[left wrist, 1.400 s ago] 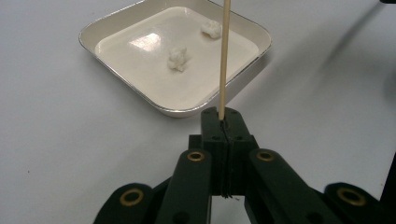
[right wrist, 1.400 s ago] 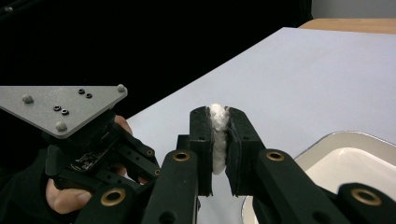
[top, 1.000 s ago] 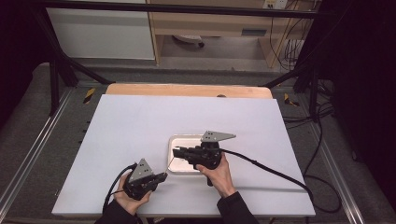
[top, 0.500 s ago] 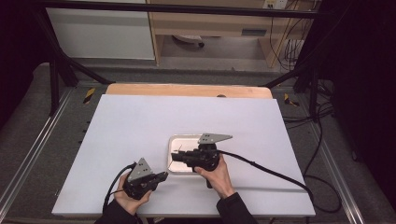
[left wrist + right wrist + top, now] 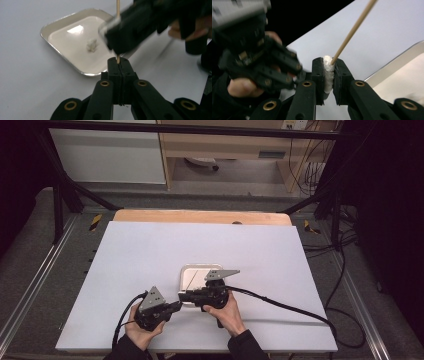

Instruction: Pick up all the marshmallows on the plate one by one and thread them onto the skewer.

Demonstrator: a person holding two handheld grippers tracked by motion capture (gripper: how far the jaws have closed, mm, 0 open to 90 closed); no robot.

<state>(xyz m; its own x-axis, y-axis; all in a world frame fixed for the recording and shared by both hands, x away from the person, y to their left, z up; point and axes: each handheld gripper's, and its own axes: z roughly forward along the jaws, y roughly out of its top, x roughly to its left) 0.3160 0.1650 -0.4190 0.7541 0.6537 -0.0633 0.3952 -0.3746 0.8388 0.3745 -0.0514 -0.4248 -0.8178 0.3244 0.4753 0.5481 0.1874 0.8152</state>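
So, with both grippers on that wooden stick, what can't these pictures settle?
- Left gripper view: the right gripper, blurred, covers the middle of the stick; its far end is cut off by the top edge.
- Right gripper view: the white wad is squeezed between the jaws; how it joins the stick is hidden.
- High view: the small white lump in the tray is too small to make out.
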